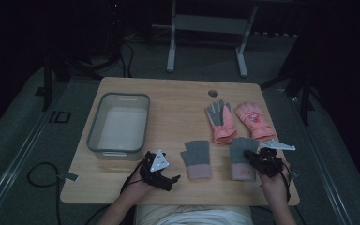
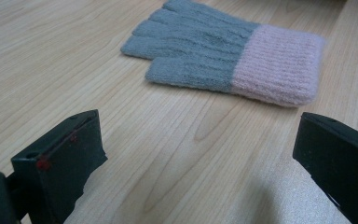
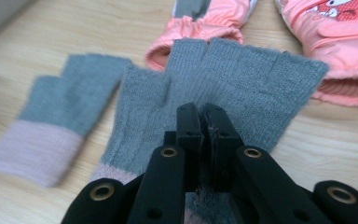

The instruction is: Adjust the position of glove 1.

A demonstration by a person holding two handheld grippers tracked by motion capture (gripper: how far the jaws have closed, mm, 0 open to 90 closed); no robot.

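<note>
High view showed the right gripper (image 1: pixel 258 158) with fingers pinching the right grey knit glove (image 1: pixel 242 154) near its pink cuff, flat on the desk (image 1: pixel 178 101). Soft, light and limp, it would likely drape. Left gripper (image 1: pixel 161 174) fingers were spread.

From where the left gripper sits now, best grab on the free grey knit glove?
Take the grey glove by its pink cuff: thickest, ribbed band, nearest the table's front edge. Bring the left gripper, jaws open, in low from the person's side and pinch the cuff's edge; the glove lies flat, fingers pointing away.
</note>
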